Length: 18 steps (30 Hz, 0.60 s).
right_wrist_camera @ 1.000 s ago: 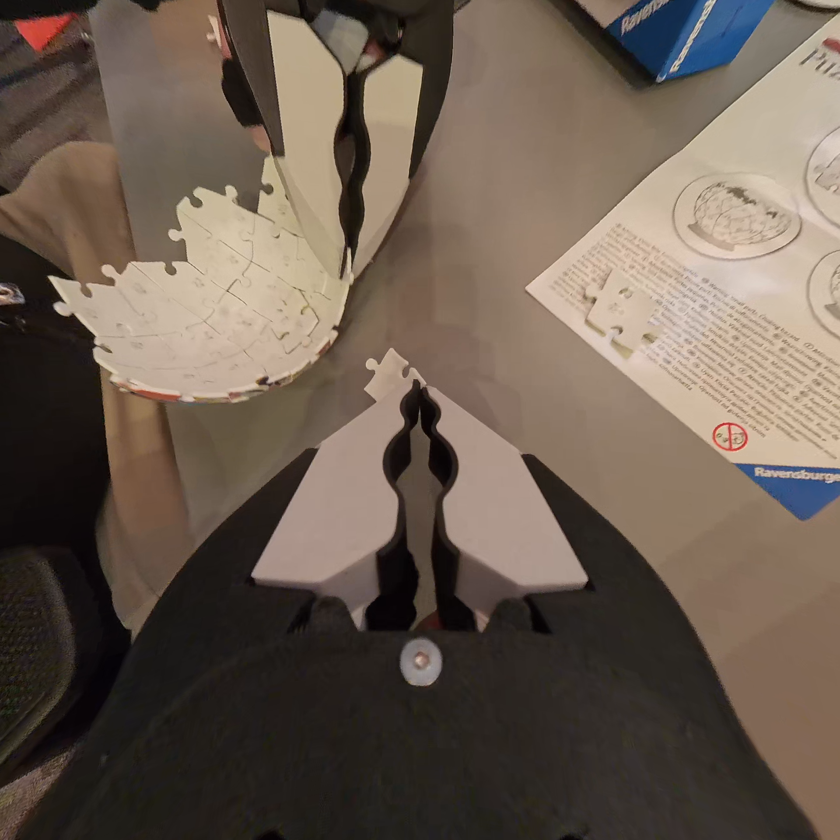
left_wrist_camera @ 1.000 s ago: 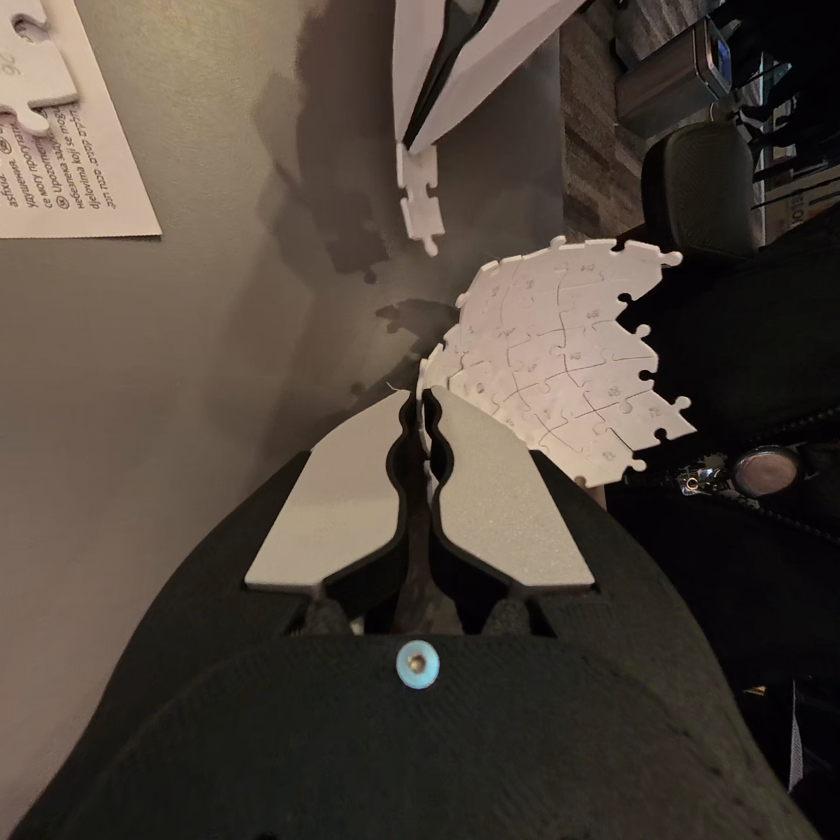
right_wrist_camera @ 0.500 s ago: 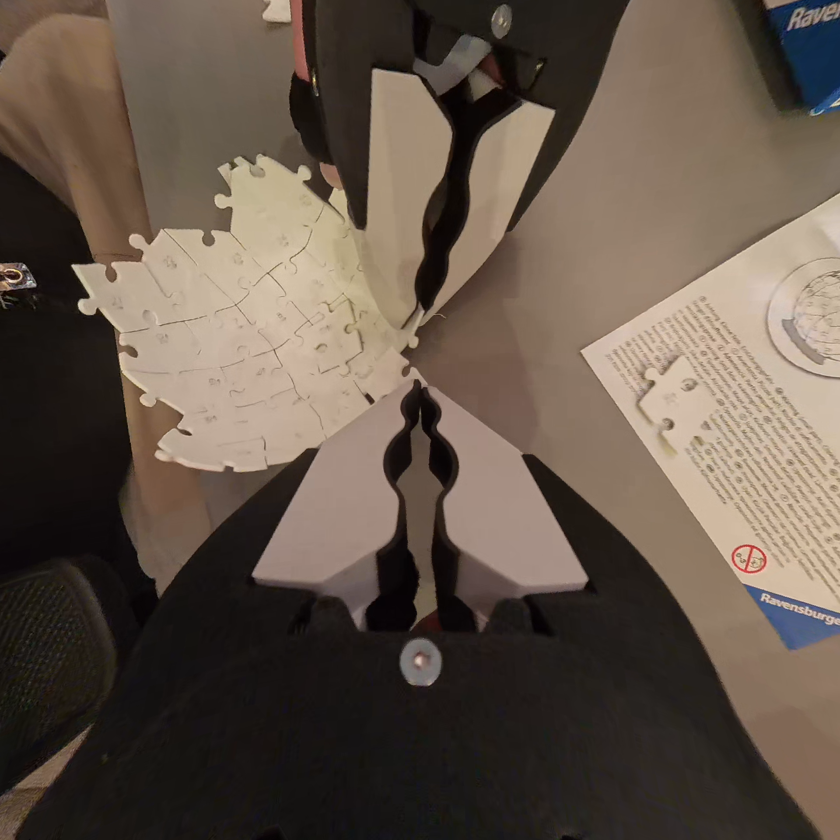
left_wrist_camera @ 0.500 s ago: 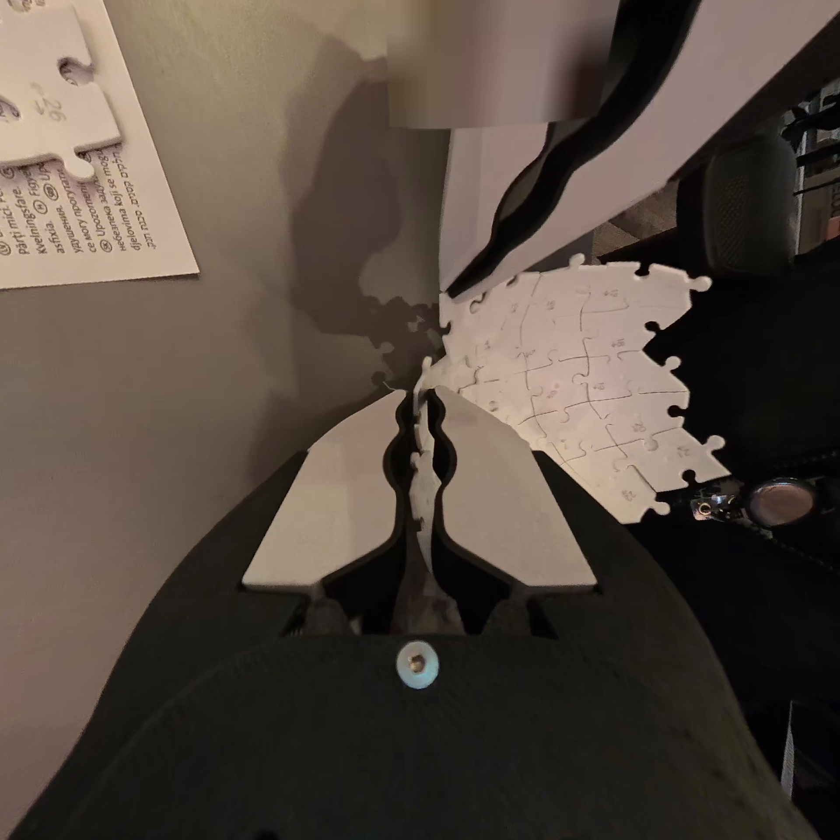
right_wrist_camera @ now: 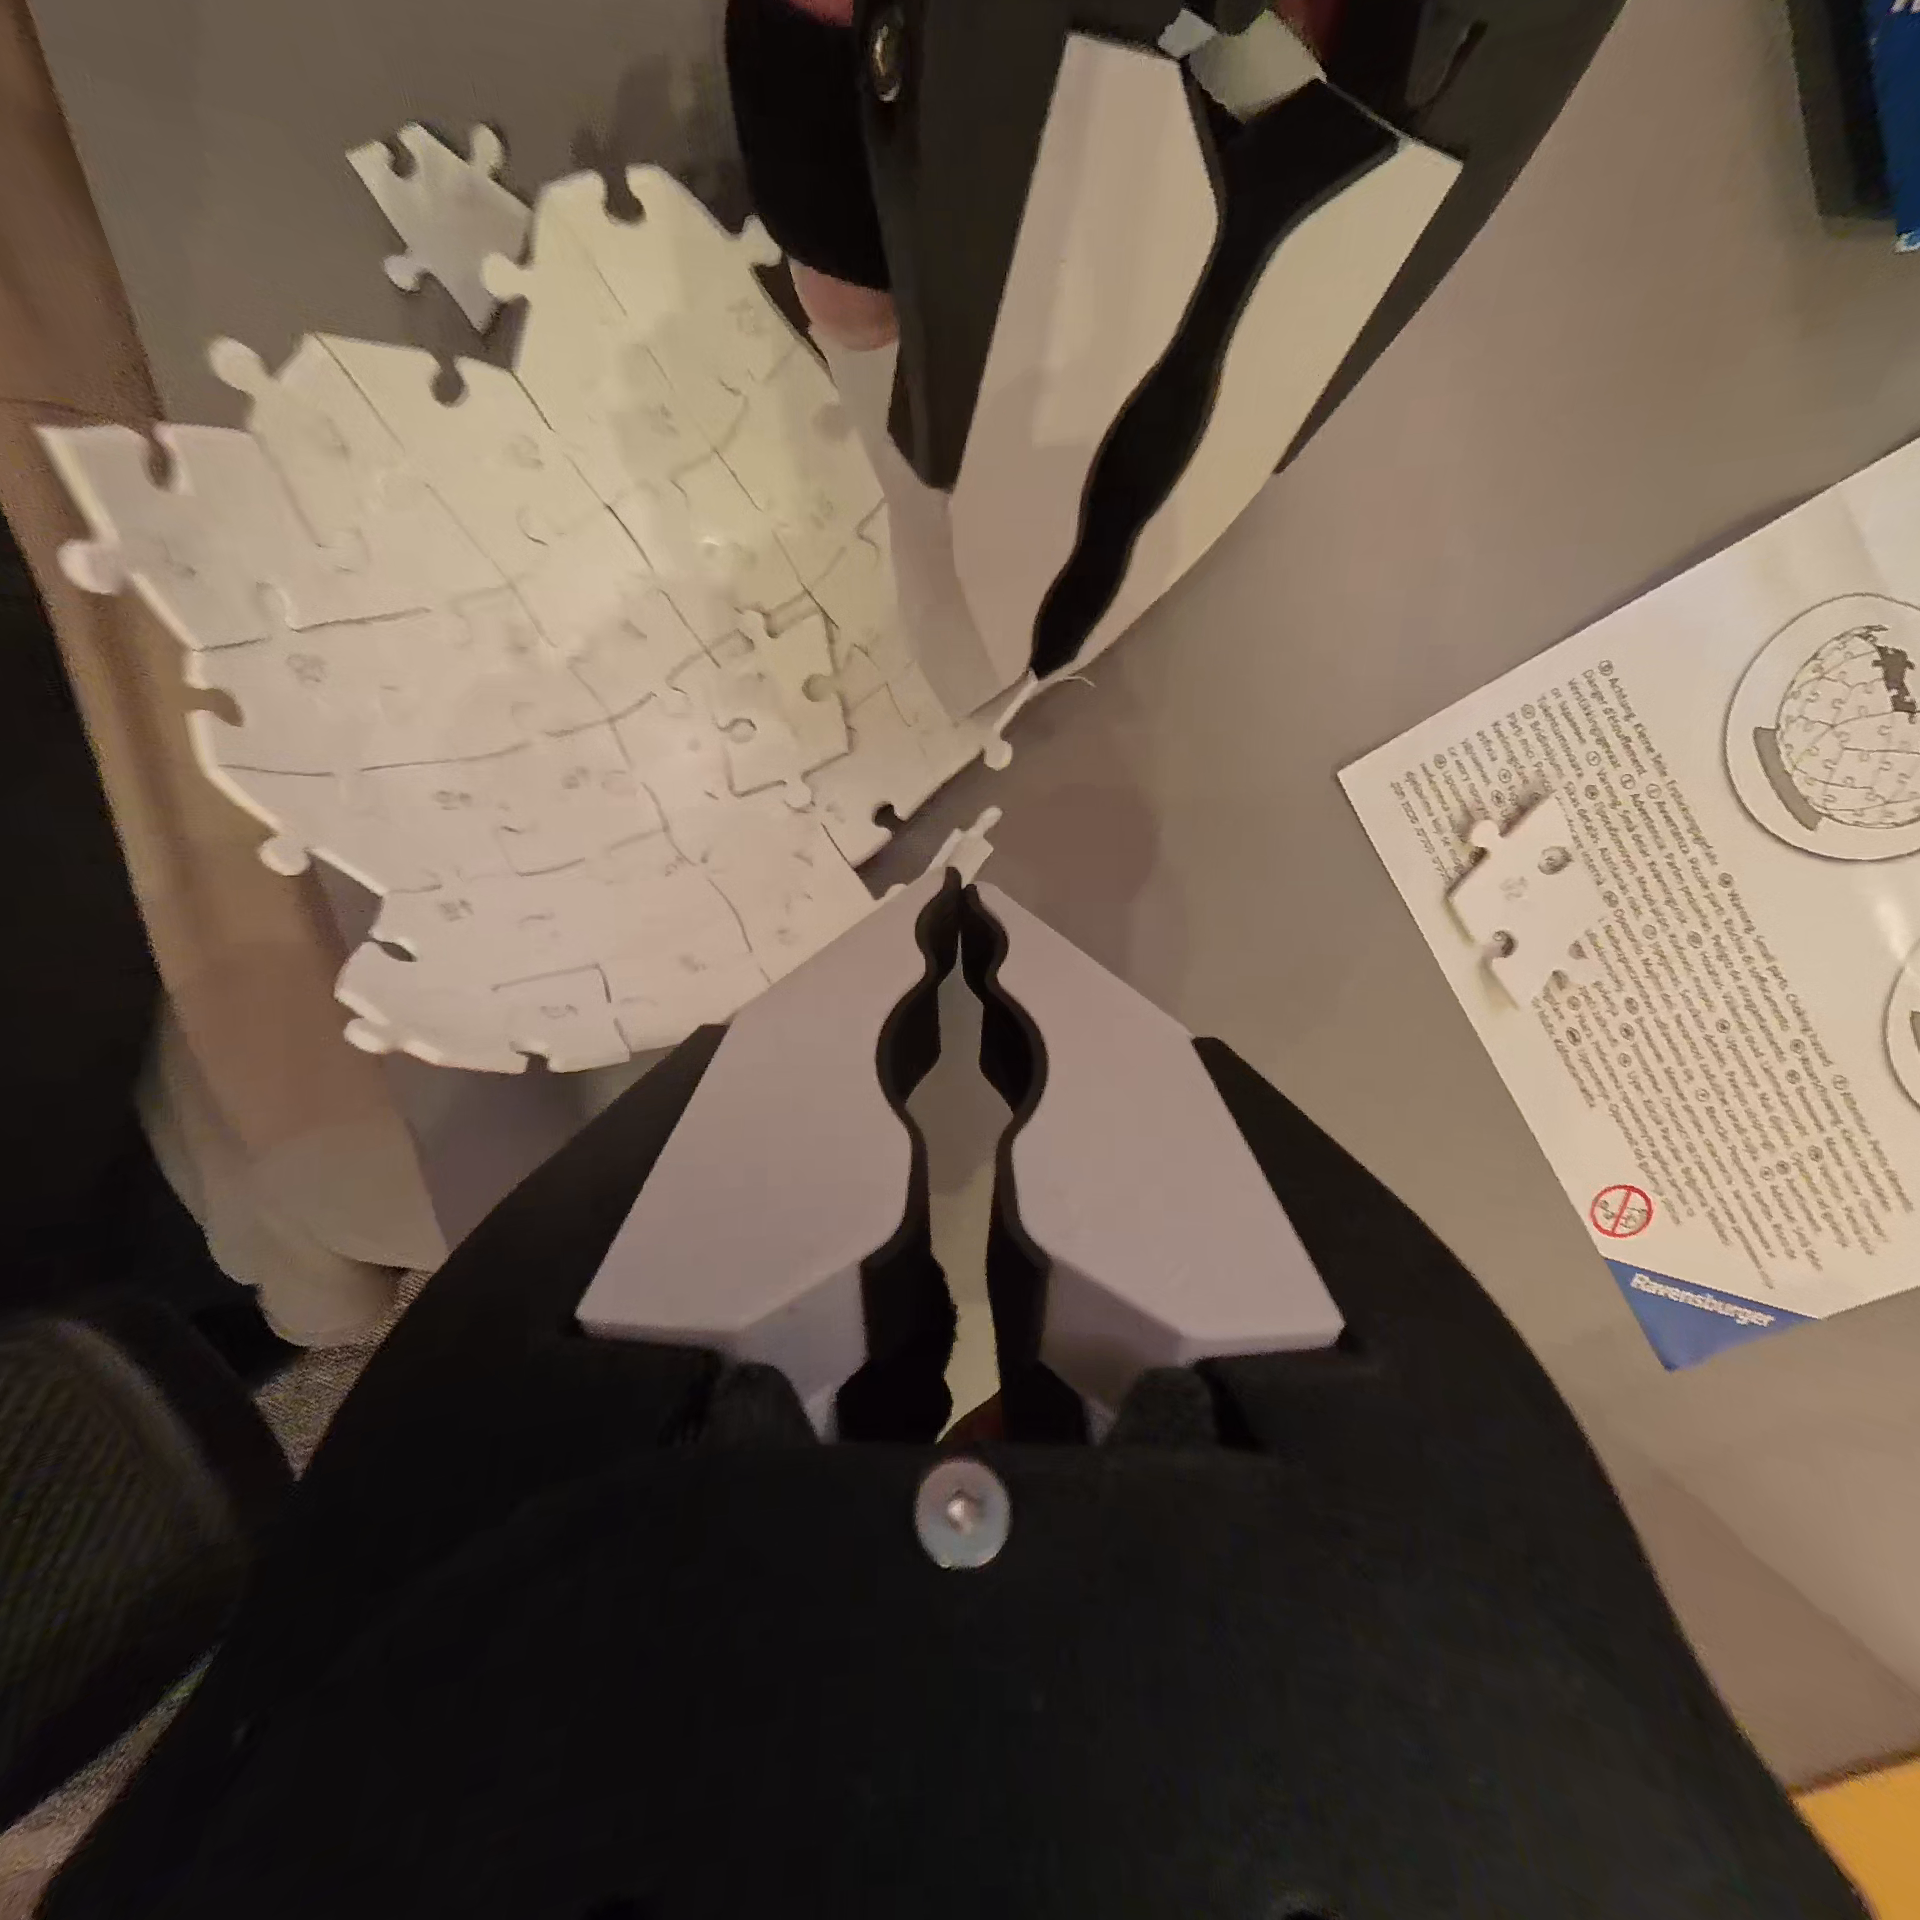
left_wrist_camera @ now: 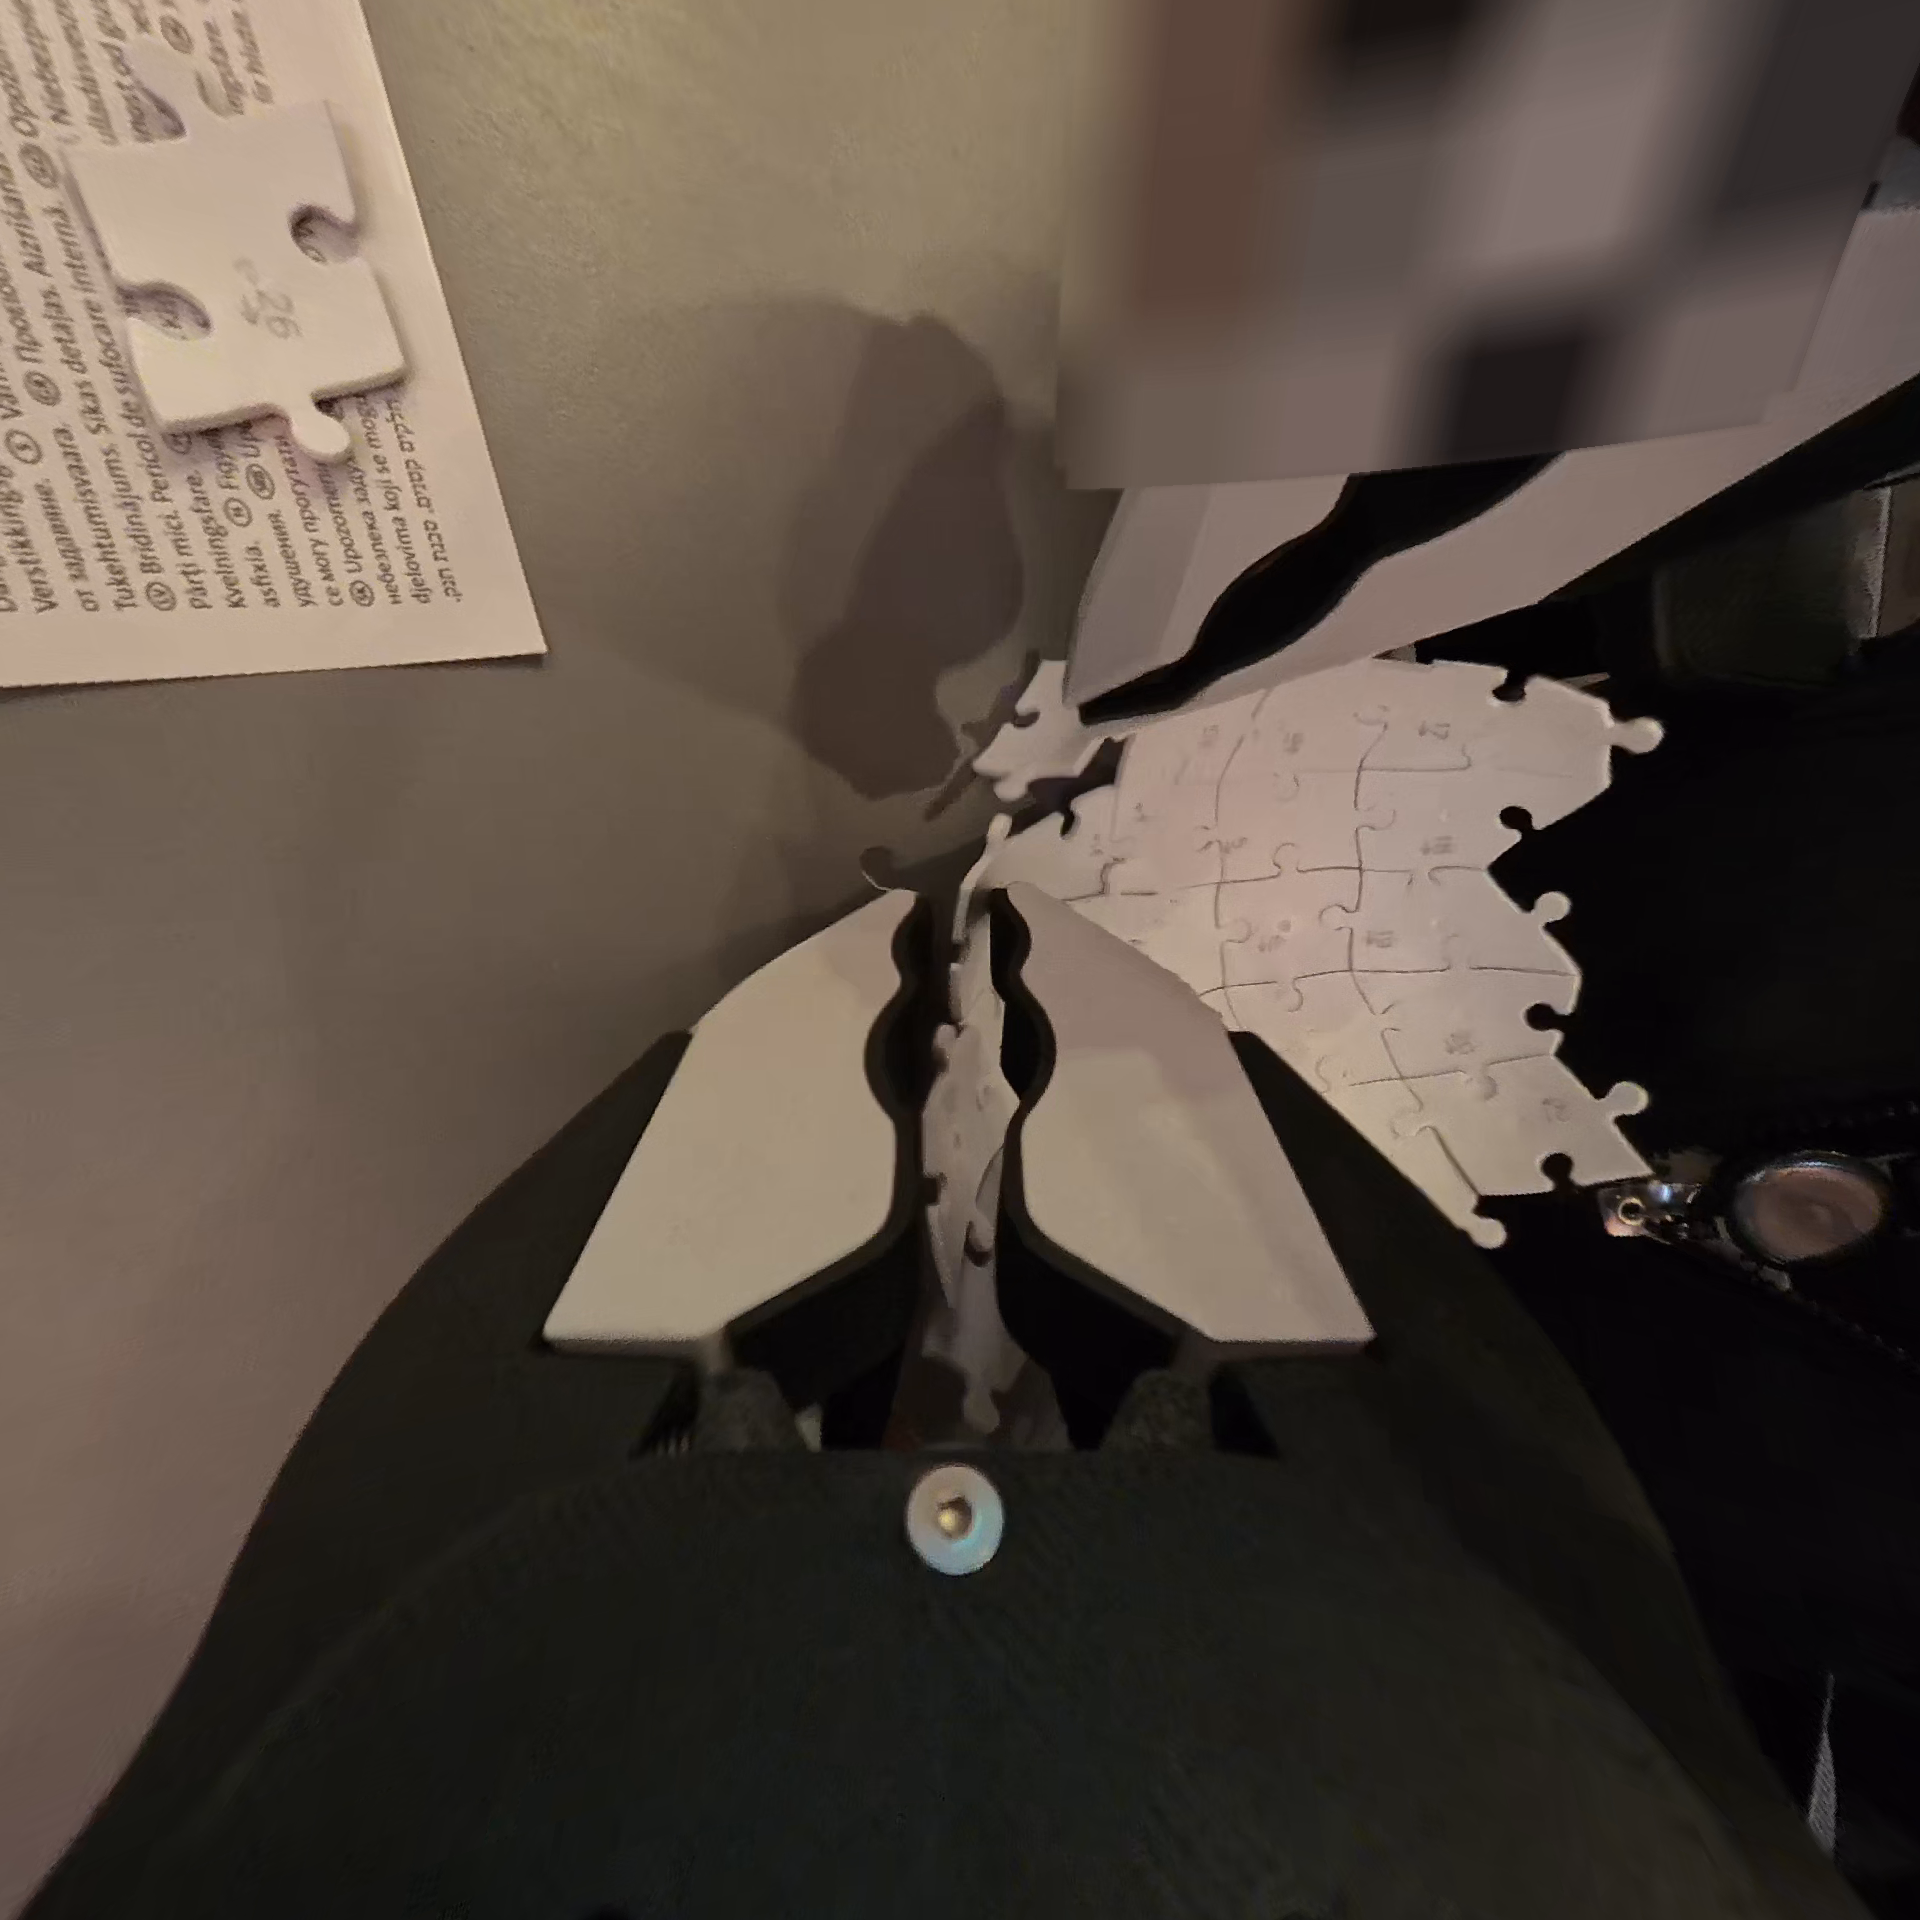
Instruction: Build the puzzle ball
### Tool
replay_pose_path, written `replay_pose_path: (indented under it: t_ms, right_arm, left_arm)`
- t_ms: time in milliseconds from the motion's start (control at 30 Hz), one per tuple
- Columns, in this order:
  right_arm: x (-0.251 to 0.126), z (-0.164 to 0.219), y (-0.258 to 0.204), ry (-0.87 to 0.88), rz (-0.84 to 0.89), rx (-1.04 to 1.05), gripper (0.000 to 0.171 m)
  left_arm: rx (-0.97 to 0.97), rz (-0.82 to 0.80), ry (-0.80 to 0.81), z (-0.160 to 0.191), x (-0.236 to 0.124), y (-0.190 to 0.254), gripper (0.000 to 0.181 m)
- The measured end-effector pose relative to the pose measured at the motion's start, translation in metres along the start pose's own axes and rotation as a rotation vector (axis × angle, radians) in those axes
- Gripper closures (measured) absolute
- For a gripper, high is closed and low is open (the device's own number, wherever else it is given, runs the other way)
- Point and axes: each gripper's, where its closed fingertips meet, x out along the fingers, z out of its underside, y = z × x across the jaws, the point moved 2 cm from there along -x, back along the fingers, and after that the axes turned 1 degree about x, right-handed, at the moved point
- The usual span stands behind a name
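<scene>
The partly built puzzle ball (right_wrist_camera: pixel 540 686) is a curved white shell of joined pieces, inner side facing the right wrist camera; it also shows in the left wrist view (left_wrist_camera: pixel 1382 935). My left gripper (left_wrist_camera: pixel 951 904) is shut on the shell's rim and holds it above the grey table; it shows in the right wrist view (right_wrist_camera: pixel 1034 675) at the top. My right gripper (right_wrist_camera: pixel 958 894) is shut on a single white puzzle piece (right_wrist_camera: pixel 971 847), whose tab sits just below the shell's rim near the left gripper's tip. In the left wrist view the right gripper (left_wrist_camera: pixel 1081 717) holds that piece (left_wrist_camera: pixel 1023 743) against the rim.
An instruction sheet (right_wrist_camera: pixel 1714 1039) lies on the table at the right with a loose piece (right_wrist_camera: pixel 1522 904) on it; the same sheet (left_wrist_camera: pixel 343 540) and piece (left_wrist_camera: pixel 244 281) show in the left wrist view. Another loose piece (right_wrist_camera: pixel 447 218) lies behind the shell. A blue box corner (right_wrist_camera: pixel 1870 156) is far right. The tips of both grippers are at nearly the same place.
My right gripper has carried the single piece from well clear of the shell up to its rim. The left gripper has tilted the shell so its inner face shows more.
</scene>
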Motion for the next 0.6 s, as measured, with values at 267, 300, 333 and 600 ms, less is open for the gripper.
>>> replay_pose_path:
  t_ms: [267,300,333,600]
  right_arm:
    - [-0.004,0.004,0.007,0.054,0.008,0.041,0.171]
    - [-0.005,0.003,0.007,0.067,0.007,0.047,0.171]
    - [-0.008,0.002,0.006,0.086,0.003,0.053,0.171]
    - [-0.006,0.017,0.005,0.133,0.033,0.133,0.153]
  left_arm:
    - [0.038,-0.123,0.039,-0.001,-0.013,-0.005,0.160]
    - [0.044,-0.129,0.048,-0.002,-0.016,-0.003,0.159]
    - [0.050,-0.133,0.059,-0.002,-0.018,-0.002,0.157]
    - [0.095,-0.201,0.061,-0.004,-0.023,-0.006,0.155]
